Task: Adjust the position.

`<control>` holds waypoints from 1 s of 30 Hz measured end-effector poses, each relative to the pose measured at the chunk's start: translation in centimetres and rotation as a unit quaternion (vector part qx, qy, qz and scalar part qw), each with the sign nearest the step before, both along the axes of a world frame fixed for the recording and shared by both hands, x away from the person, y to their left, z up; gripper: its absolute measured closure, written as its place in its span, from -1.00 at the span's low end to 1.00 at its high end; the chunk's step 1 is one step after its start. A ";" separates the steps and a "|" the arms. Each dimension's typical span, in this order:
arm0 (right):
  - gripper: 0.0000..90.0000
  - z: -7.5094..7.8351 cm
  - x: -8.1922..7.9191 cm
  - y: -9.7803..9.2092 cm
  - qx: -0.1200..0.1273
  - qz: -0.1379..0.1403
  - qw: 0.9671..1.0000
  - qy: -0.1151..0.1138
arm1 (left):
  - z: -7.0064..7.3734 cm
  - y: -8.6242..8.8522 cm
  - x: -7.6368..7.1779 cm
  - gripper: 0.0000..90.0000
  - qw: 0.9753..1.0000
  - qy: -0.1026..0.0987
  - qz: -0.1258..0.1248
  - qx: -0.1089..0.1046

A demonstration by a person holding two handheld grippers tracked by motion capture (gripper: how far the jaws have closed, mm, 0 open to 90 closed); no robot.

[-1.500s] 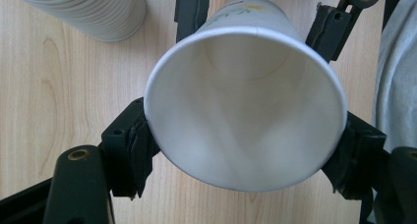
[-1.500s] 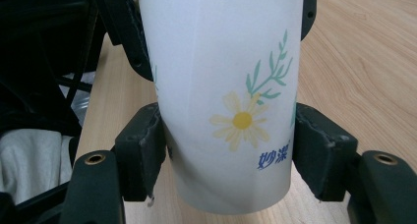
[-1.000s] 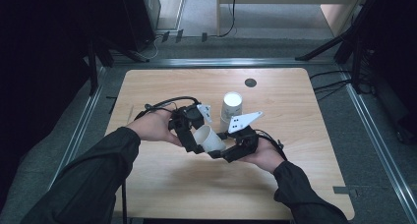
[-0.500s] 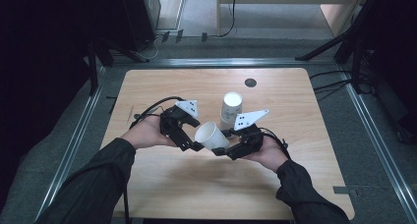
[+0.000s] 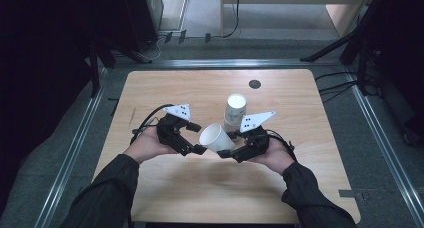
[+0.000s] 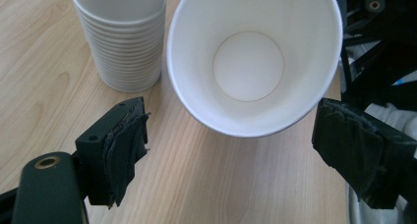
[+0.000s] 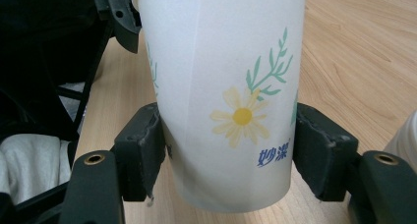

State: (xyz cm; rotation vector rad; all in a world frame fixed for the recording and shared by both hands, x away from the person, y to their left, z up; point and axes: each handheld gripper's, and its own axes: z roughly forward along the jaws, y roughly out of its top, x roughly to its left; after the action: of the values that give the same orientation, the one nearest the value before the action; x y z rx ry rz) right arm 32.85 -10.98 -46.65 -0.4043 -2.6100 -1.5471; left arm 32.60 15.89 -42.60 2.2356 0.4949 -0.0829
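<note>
From high up, the paper cup [image 5: 216, 137] lies tipped just in front of the cup stack [image 5: 234, 111]. The right gripper [image 5: 226, 150] pinches it. The left gripper [image 5: 196, 137] is beside the cup.

In the left gripper view, its jaws are spread wide, the cup's open mouth between them, not touching.

In the right gripper view, both jaws squeeze the flowered cup's sides.

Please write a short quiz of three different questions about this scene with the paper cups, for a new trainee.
1. True or false: the right gripper clamps the single paper cup.
2. The fingers of the left gripper are: A) shut on the cup, B) open, apart from it.
3. What stands behind the held cup on the table?

Key: 1 true. 2 B. 3 a stack of cups.
</note>
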 end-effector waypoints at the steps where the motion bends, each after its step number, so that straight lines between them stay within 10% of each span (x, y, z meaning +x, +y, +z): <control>1: -0.25 0.0 0.0 0.0 -0.001 -0.001 1.000 0.001 | -0.1 0.1 0.0 -0.69 1.000 -0.001 0.003 -0.009; 8: -0.25 0.0 0.1 -0.2 0.000 -0.002 1.000 0.002 | -0.7 0.4 -0.3 -0.68 0.998 0.003 0.020 -0.053; 30: -0.25 -0.5 0.1 0.2 -0.001 0.009 1.000 0.013 | -2.2 0.3 -0.4 -0.70 0.995 0.022 0.037 -0.093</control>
State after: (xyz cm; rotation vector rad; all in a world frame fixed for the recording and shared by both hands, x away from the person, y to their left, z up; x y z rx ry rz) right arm 32.99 -10.76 -47.15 -0.3974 -2.5888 -1.5216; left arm 32.19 16.22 -44.76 2.0340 0.5705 -0.1345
